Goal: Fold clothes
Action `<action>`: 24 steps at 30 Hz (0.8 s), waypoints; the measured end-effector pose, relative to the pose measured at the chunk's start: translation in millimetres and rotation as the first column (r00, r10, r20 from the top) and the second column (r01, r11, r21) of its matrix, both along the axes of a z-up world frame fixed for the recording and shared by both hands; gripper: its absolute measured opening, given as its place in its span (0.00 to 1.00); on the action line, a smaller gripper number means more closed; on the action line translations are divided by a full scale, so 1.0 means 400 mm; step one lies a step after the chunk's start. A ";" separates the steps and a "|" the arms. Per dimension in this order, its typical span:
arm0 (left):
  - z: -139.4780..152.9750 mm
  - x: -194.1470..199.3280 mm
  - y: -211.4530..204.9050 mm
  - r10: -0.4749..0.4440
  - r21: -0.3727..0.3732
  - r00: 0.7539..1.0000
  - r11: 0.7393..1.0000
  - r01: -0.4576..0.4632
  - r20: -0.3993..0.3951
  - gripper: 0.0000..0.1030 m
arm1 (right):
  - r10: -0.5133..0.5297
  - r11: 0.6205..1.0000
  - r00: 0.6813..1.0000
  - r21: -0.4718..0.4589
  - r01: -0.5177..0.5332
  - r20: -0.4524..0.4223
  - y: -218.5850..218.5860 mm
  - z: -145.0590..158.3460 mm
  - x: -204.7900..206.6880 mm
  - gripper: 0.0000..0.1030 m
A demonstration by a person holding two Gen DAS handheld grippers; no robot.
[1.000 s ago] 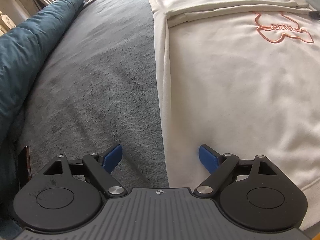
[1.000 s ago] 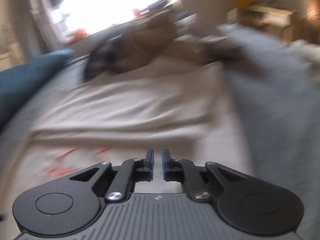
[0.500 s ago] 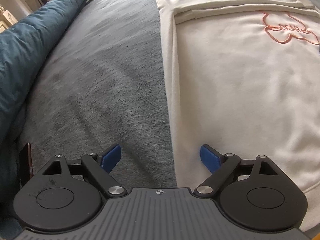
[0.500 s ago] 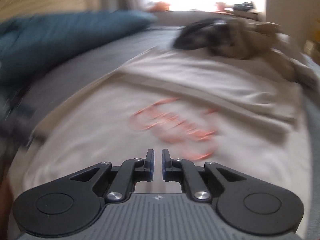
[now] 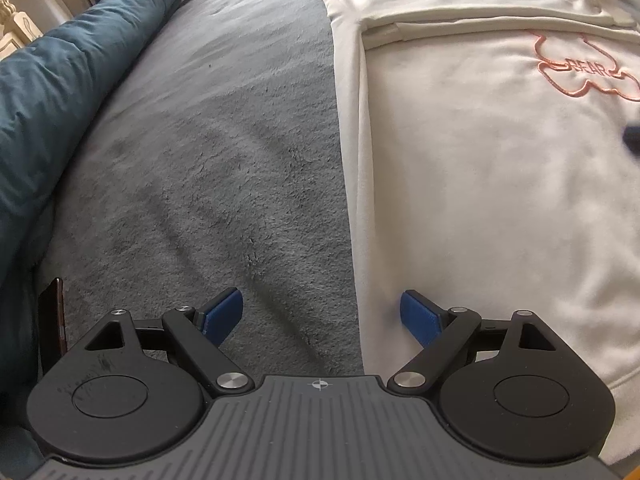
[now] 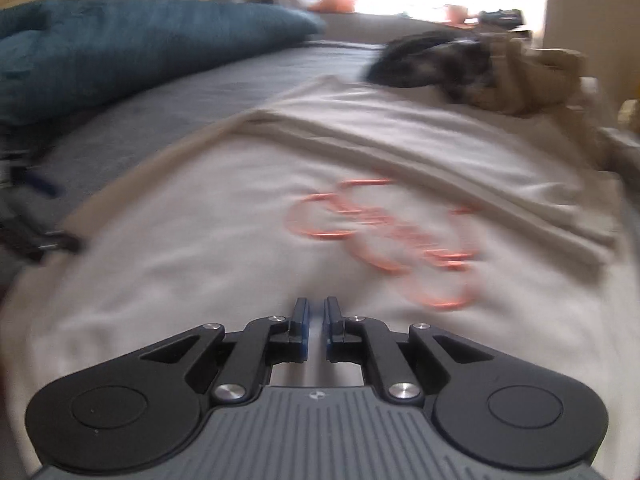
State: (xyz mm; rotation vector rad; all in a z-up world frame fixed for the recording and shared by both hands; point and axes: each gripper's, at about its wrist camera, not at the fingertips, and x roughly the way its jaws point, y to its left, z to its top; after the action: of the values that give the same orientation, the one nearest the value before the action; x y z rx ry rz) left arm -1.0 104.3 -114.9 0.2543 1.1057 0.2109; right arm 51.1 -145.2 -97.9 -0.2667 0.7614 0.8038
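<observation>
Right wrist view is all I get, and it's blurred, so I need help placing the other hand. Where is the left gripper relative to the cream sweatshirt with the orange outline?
Observer: The left gripper hangs over the cream sweatshirt's side edge, one blue pad above the grey fleece blanket, the other above the cloth.
Operator: Is it gripping?
Observer: No, its jaws stand wide with nothing pinched.
Operator: Can you read the orange design?
Observer: Yes, the orange outline encloses the word BEAR.
</observation>
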 end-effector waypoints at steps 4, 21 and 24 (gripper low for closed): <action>0.002 0.000 0.005 0.008 -0.007 1.000 1.000 -0.008 0.003 0.85 | 0.113 0.993 0.994 0.018 -0.113 -0.011 0.040 0.012 -0.043 0.06; -0.006 0.003 0.014 0.028 -0.023 1.000 0.999 -0.028 0.006 0.85 | 0.318 0.948 0.948 0.041 -0.317 -0.026 0.155 -0.017 -0.179 0.06; -0.005 -0.001 0.015 0.026 -0.023 1.000 0.999 -0.026 0.009 0.85 | 0.243 0.968 0.970 0.066 -0.241 -0.021 0.134 -0.003 -0.138 0.06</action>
State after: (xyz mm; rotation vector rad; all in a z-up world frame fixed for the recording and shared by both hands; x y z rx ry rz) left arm -1.4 110.5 -116.9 0.2185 1.1021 0.2219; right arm -4.1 -91.7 -99.1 -0.2954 0.7376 1.0628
